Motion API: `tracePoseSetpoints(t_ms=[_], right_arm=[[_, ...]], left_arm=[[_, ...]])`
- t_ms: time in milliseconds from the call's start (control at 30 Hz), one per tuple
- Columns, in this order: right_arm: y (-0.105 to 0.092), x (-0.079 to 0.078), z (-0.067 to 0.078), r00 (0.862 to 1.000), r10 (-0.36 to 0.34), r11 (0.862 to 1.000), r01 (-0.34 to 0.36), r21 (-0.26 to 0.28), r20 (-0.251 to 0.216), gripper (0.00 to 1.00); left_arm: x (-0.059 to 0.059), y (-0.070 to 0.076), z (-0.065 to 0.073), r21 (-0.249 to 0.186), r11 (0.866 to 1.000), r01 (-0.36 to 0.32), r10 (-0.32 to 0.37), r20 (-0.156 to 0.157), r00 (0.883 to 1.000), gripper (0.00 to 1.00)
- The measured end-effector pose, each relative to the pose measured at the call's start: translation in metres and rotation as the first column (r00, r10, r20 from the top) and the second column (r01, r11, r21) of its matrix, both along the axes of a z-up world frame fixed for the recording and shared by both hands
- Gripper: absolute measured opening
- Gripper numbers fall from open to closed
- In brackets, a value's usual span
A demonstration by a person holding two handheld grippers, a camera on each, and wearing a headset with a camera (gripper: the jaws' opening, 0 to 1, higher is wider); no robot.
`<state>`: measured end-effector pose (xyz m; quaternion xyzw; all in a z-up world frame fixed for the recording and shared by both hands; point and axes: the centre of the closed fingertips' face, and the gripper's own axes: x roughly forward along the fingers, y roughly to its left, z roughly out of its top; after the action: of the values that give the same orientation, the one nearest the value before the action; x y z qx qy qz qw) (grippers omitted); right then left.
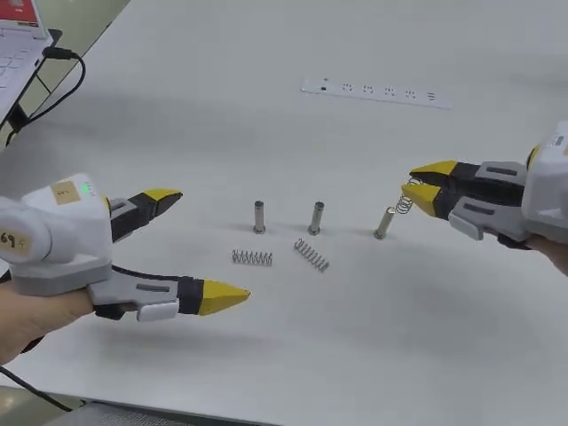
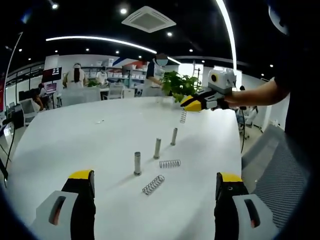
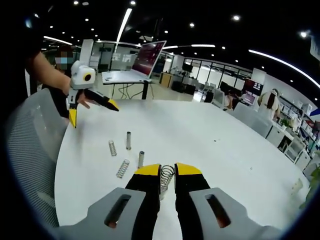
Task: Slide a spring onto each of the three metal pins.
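The right gripper [image 1: 417, 188] fingers clamp a spring [image 1: 405, 203] just beside the rightmost pin [image 1: 384, 223]; the left gripper [image 1: 215, 242] fingers stand apart. We judge no pin fitted yet: two loose springs [image 1: 252, 257] [image 1: 311, 255] lie on the surface [image 1: 266, 355].

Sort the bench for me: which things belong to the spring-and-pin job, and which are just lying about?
Job: left pin, middle pin, right pin; left loose spring, right loose spring; third spring, clamped in the right tongs.
Lying about: power strip, laptop, cable.
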<state>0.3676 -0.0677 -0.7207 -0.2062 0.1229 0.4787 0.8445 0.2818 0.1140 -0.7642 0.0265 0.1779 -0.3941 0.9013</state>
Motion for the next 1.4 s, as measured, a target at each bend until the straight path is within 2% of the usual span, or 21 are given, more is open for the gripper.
tracePoseSetpoints(t_ms=[667,967,1400], right_arm=[[0.000,0.013,-0.006,0.999,-0.040,0.999,0.040,0.008,-0.021,0.07],[0.002,0.014,-0.012,0.998,-0.043,0.999,0.043,0.004,-0.036,0.07],[0.001,0.015,-0.018,0.998,-0.047,0.999,0.047,-0.004,-0.048,0.07]], left_arm=[[-0.002,0.001,-0.001,0.008,1.000,0.000,0.000,0.002,1.000,0.99],[0.001,0.002,0.003,-0.005,1.000,-0.011,0.011,0.009,1.000,0.99],[0.002,0.004,0.003,-0.001,1.000,-0.019,0.019,0.009,1.000,0.99]])
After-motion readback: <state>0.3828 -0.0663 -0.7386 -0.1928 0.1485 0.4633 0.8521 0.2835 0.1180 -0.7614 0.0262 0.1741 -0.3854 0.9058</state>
